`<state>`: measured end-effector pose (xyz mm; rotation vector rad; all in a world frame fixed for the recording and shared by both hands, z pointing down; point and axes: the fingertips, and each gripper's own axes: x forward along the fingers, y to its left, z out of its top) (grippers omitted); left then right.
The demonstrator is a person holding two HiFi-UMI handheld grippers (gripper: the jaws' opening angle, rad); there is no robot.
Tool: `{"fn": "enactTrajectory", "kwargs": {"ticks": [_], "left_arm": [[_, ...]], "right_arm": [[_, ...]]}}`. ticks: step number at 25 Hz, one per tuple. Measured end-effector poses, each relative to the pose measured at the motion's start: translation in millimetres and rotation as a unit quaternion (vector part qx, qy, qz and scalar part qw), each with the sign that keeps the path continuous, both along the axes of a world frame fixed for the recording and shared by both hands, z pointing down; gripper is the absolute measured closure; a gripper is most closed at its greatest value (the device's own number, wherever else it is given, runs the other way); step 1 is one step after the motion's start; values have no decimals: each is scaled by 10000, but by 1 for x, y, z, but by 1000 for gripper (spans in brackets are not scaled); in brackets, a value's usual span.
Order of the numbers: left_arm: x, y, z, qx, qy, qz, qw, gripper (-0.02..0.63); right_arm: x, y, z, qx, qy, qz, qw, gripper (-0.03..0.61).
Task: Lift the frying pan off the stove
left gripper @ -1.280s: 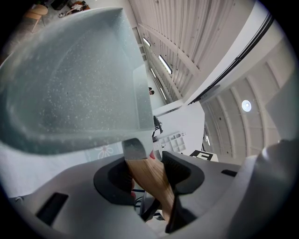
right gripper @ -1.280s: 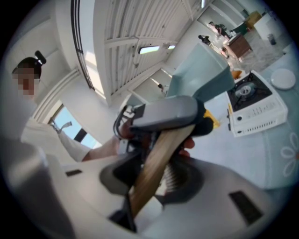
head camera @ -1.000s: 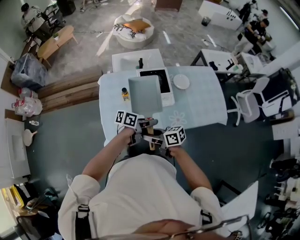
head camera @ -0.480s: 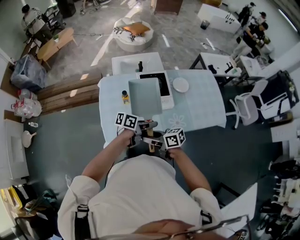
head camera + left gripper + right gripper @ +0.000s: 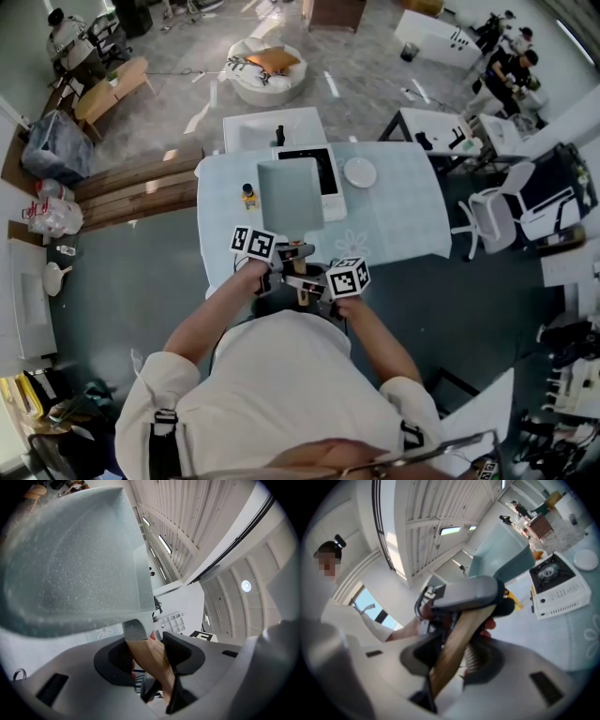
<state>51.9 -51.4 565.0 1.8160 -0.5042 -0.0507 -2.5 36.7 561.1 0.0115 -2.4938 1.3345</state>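
Note:
A square grey-green frying pan (image 5: 291,194) hangs in the air in front of the white stove (image 5: 321,178), clear of its black top. Its wooden handle (image 5: 302,289) points back toward the person. My left gripper (image 5: 289,253) is shut on the handle close to the pan, and my right gripper (image 5: 307,280) is shut on it just behind. In the left gripper view the pan's underside (image 5: 70,559) fills the upper left, with the handle (image 5: 151,660) running between the dark pads (image 5: 183,652). In the right gripper view the handle (image 5: 457,641) crosses the jaws, with the pan (image 5: 501,550) and stove (image 5: 558,585) beyond.
The pale blue table (image 5: 394,220) holds a white plate (image 5: 360,172) right of the stove and a small yellow bottle (image 5: 248,195) left of the pan. A white side table (image 5: 258,127) stands behind. An office chair (image 5: 492,211) is at the right.

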Motion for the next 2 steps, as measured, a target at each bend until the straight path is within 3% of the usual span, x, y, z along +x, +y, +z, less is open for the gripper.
{"fn": "enactTrajectory", "kwargs": {"ticks": [2], "left_arm": [[1,0,0,15,-7,9,10000,413]], "right_arm": [[0,0,0,10,2,4,10000,422]]}}
